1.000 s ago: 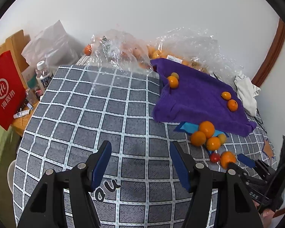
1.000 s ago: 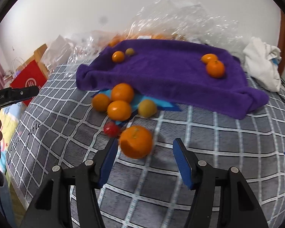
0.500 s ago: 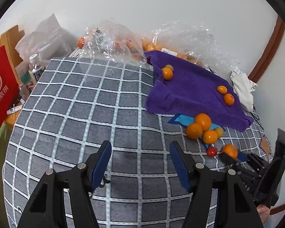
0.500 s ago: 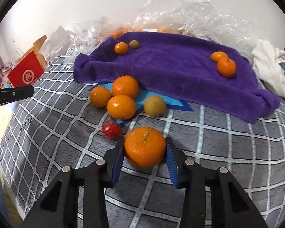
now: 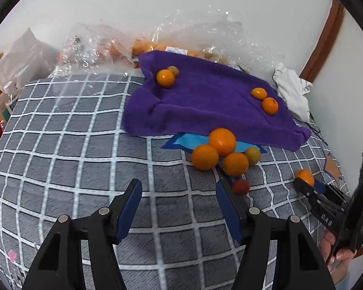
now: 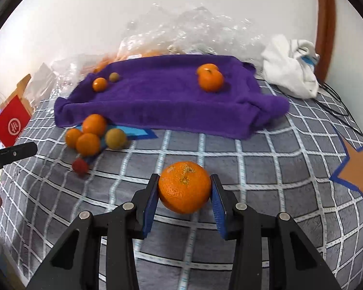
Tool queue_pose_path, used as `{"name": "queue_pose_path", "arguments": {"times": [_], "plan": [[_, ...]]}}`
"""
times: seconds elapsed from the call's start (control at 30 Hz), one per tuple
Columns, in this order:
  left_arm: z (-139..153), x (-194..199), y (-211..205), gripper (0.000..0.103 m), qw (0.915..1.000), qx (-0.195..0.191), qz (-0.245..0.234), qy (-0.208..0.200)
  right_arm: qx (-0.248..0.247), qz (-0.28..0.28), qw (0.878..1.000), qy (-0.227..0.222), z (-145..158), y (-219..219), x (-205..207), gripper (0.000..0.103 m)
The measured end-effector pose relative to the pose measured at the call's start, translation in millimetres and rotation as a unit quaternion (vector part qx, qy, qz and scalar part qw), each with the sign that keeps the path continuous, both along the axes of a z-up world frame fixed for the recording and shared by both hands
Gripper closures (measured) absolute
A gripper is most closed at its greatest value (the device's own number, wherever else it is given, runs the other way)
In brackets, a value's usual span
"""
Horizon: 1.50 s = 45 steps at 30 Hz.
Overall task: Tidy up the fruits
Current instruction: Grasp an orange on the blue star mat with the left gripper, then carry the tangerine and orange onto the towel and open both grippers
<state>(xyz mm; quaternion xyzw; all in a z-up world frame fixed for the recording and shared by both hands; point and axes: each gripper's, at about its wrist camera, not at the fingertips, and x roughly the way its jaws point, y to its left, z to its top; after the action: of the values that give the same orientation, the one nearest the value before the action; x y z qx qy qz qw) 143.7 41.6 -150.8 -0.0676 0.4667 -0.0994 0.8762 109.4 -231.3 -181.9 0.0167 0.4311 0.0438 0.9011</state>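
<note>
Gripping orange (image 6: 184, 187) — right tool (image 6: 184, 201).

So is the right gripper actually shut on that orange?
Yes. The right gripper is shut on the orange: both blue pads press its sides, no gap visible.

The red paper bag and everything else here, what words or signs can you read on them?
Red paper bag: a white circle logo; the mark inside is too blurred to read.
Black handle of the right claw: "DAS", partly cut off.
White sticker on the clear plastic bag: too small to read.
Label on the plastic bottle: too blurred to read.
</note>
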Motion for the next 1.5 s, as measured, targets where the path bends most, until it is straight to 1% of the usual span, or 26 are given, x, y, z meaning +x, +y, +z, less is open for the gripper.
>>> {"name": "queue_pose_path", "arguments": {"times": [0.1,0.17,0.27,0.33,0.43,0.57,0.63,0.77,0.87,0.97,1.03,1.3,1.4,1.5], "plan": [[-0.7,6.9,-12.0,0.042,0.9999,0.002,-0.011,0.001,0.014,-0.002,1.0,0.003,-2.3,-6.4,-1.2,0.062],[-0.7,11.9,-20.4,0.042,0.9997,0.008,-0.02,-0.005,0.011,-0.003,1.0,0.002,-3.8,-7.7,-3.1,0.062],[-4.8,19.2,-29.7,0.049,0.9995,0.016,-0.025,-0.006,0.02,0.002,1.0,0.004,-4.8,-10.2,-2.2,0.062],[-6.5,21.9,-34.5,0.05,0.9993,0.023,-0.026,-0.015,0.028,0.004,1.0,0.002,-4.4,-10.8,-1.7,0.062],[-12.1,28.6,-42.9,0.053,0.9987,0.034,-0.034,-0.015,0.025,0.007,1.0,0.009,-6.6,-10.3,-1.8,0.062],[-20.2,37.6,-45.5,0.056,0.999,0.04,-0.019,0.001,0.033,0.01,0.999,0.0,-5.7,-10.0,-4.4,0.062],[-25.7,41.5,-44.4,0.058,0.9993,0.031,-0.015,0.013,0.039,0.013,0.999,0.0,-5.7,-9.8,-3.1,0.062],[-31.3,43.6,-46.0,0.059,0.9992,0.038,-0.013,0.007,0.045,0.017,0.999,0.007,-7.7,-10.4,-0.5,0.062],[-30.8,43.8,-48.3,0.071,0.9991,0.04,-0.014,0.007,0.053,0.016,0.998,0.007,-7.8,-12.7,-0.1,0.062],[-26.7,42.5,-46.5,0.071,0.9992,0.032,-0.019,0.013,0.058,0.014,0.998,0.01,-8.4,-14.1,0.7,0.062],[-22.4,38.6,-44.9,0.071,0.9992,0.034,-0.02,0.011,0.059,0.013,0.998,0.008,-8.0,-14.2,0.3,0.062],[1.0,21.4,-33.6,0.071,0.9988,0.042,-0.022,-0.01,0.06,0.004,0.998,0.003,-3.1,-18.4,-2.3,0.062],[10.7,19.9,-25.7,0.071,0.9994,0.028,-0.017,-0.012,0.061,0.003,0.998,-0.001,9.4,-20.0,-0.3,0.062],[19.9,22.2,-19.5,0.071,0.9996,0.02,-0.011,-0.016,0.054,0.01,0.998,-0.019,28.4,-18.4,2.8,0.062]]}}
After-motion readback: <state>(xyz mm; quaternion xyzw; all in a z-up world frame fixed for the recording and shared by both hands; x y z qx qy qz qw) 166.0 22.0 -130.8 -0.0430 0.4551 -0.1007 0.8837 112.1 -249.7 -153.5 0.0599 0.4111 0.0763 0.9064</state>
